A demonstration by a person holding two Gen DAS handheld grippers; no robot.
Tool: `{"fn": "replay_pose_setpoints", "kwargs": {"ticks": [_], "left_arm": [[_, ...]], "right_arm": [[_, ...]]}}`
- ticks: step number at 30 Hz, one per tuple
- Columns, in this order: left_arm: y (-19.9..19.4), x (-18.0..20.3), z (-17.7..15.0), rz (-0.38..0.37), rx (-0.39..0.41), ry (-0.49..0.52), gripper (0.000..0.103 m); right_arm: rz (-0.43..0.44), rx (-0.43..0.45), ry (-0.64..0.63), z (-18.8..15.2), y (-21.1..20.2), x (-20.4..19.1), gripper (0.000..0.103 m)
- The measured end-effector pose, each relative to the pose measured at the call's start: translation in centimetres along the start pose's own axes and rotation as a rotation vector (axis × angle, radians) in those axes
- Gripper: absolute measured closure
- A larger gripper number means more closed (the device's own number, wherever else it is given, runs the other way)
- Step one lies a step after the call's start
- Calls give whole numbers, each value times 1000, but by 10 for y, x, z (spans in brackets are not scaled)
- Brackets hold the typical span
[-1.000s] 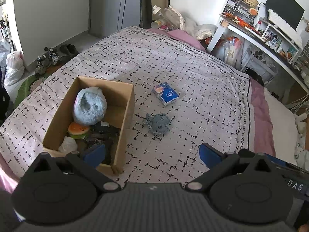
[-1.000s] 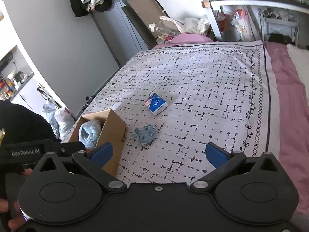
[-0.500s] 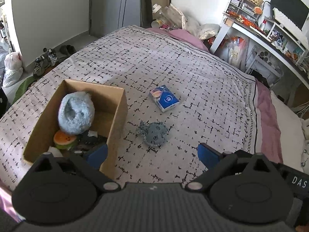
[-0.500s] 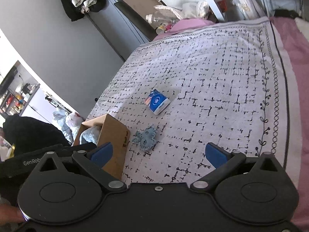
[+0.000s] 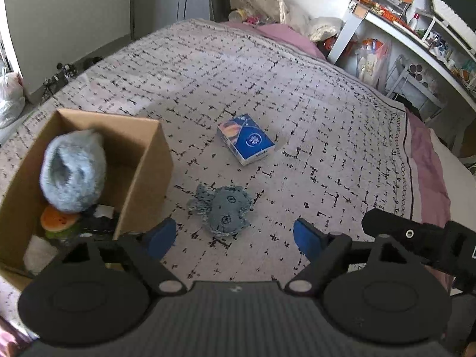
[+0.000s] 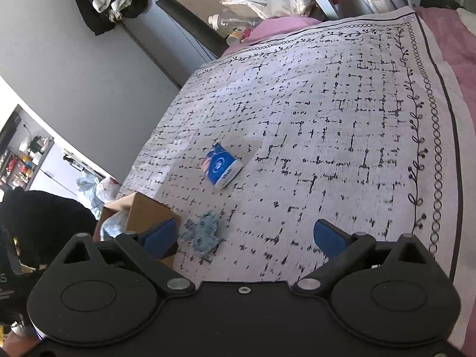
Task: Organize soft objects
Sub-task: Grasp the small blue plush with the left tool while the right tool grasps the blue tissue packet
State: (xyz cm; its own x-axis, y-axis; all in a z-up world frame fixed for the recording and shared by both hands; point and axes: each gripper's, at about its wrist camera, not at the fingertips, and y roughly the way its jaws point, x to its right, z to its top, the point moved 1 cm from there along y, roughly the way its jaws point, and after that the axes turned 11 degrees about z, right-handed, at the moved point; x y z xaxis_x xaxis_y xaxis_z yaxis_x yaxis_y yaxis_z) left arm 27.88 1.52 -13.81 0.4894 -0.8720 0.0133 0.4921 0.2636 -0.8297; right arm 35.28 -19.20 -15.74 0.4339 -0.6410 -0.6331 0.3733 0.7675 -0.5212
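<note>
A small denim fish toy (image 5: 223, 212) lies on the patterned bedspread (image 5: 297, 95), just right of a cardboard box (image 5: 145, 178). My left gripper (image 5: 235, 238) hovers close over the toy with its jaws closing; the toy sits between and ahead of the blue pads, untouched. The box holds a fluffy blue-grey plush (image 5: 73, 172) and an orange toy (image 5: 56, 221). My right gripper (image 6: 244, 235) also has its jaws closing slightly, with nothing gripped. In its view the fish toy (image 6: 203, 235) lies by the left pad and the box (image 6: 148, 211) behind it.
A blue tissue pack (image 5: 245, 142) (image 6: 221, 168) lies on the spread beyond the toy. A cluttered white desk (image 5: 416, 29) lines the right side. Bottles (image 5: 241, 9) stand at the bed's far end, and plastic bags (image 5: 10, 95) sit on the floor at left.
Both grippers have come down and forward toward the fish toy, which now looks larger and nearer. The left jaws have narrowed. The box has slid left in the left wrist view.
</note>
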Motion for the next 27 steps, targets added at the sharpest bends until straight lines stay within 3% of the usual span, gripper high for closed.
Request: {"fn": "replay_pose_setpoints", "kwargs": {"ticks": [15, 20, 24, 27], "left_arm": [[72, 11, 6, 30, -69, -48, 34], [90, 9, 3, 41, -100, -65, 50], [93, 10, 3, 54, -79, -63, 63], [92, 9, 3, 42, -75, -83, 67]], "right_arm": [[-33, -117, -159, 23, 69, 13, 22], [-50, -158, -199, 27, 94, 16, 23], [-53, -177, -220, 31, 111, 18, 24], [-58, -186, -247, 33, 121, 17, 24]]}}
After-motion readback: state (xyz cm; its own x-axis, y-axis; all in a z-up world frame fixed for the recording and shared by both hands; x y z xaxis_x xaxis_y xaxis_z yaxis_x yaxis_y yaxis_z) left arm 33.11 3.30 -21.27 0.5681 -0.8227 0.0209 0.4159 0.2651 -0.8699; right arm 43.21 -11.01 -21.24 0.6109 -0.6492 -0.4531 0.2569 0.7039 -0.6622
